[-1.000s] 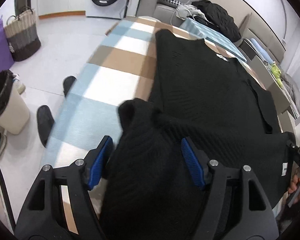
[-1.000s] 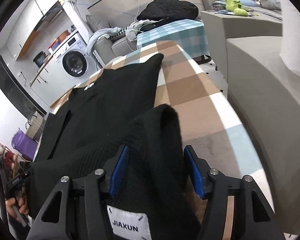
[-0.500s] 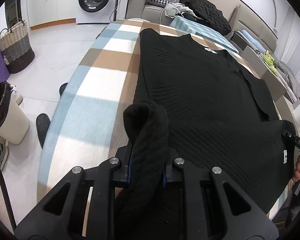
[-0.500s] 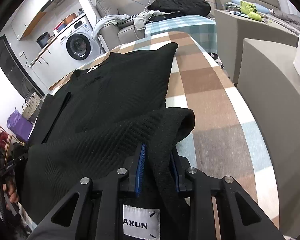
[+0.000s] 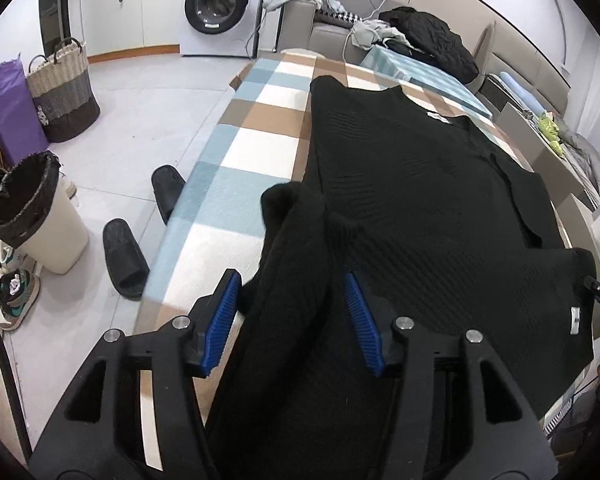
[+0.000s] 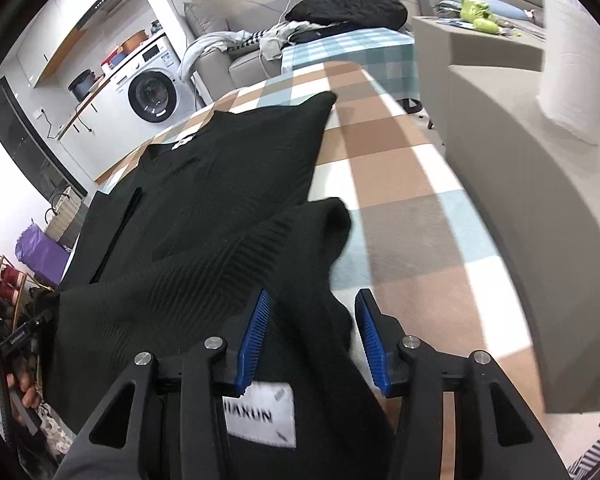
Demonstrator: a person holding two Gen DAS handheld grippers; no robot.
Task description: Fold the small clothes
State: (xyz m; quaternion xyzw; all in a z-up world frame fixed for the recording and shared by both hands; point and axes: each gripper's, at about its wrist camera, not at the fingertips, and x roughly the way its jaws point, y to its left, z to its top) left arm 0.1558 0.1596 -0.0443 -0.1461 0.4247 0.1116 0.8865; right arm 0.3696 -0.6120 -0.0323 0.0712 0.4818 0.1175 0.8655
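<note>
- A black knitted sweater is spread flat across a table covered by a checked cloth in blue, brown and white squares.
- The sweater's near edge is bunched into a raised fold at each front corner.
- The left gripper is seen from above, its blue pads set apart on either side of one raised fold. The jaws have just been opening; the fold stands between them, with no pad seen pressing on it.
- The right gripper is placed over the other corner. Its jaws have likewise just been opening, and the knit lies between the parted pads, loose.
- A white label printed with letters is seen just below the right gripper.
- On the floor to the left, two black slippers and a lined bin are seen; a washing machine stands at the back.
</note>
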